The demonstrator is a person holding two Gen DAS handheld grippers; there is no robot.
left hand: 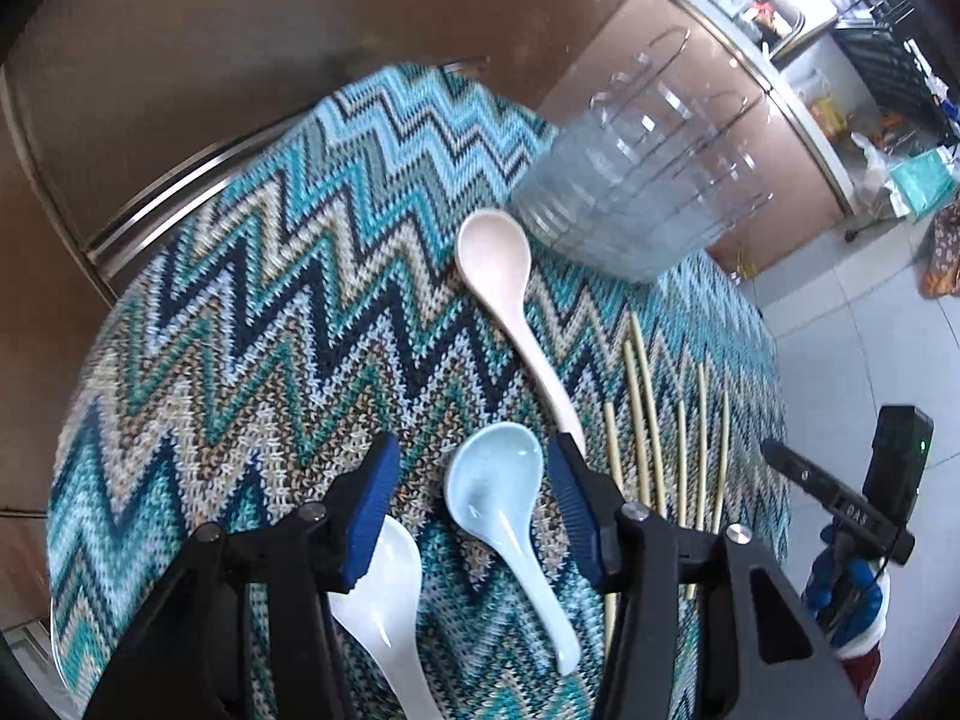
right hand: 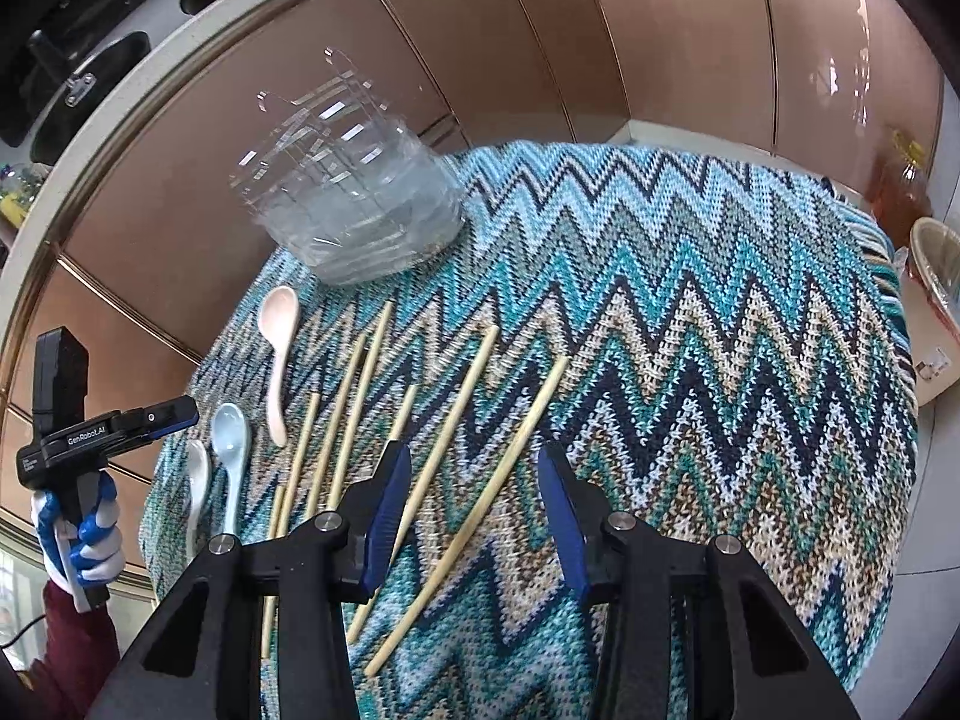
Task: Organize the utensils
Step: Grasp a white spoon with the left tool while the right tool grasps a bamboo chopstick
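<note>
Left wrist view looks down on a round desk [left hand: 198,324] draped in a teal, navy and cream zigzag knitted cloth [left hand: 288,276], with brown glossy cabinet panels [left hand: 180,60] behind it. Near the far edge of the desk stands a clear plastic organizer [left hand: 624,198] with upright dividers, its compartments holding nothing that I can make out. Bamboo chopsticks [right hand: 456,414] lie loose across the middle of the cloth, roughly parallel and pointing toward the far edge; two of them lie apart from the rest, nearer the desk's centre. A pink spoon [left hand: 510,300] lies bowl toward the organizer, just short of it. A light blue spoon [left hand: 504,516] and a white spoon [left hand: 384,594] lie side by side nearer the near edge. The left tongs [left hand: 474,480] hang over the cloth with the blue pads apart, the blue spoon's bowl between them but not pressed. The right tongs [right hand: 474,492] likewise stand apart, straddling one chopstick [right hand: 480,504] without touching it. A gloved hand [right hand: 84,528] grips the left tool's handle
</note>
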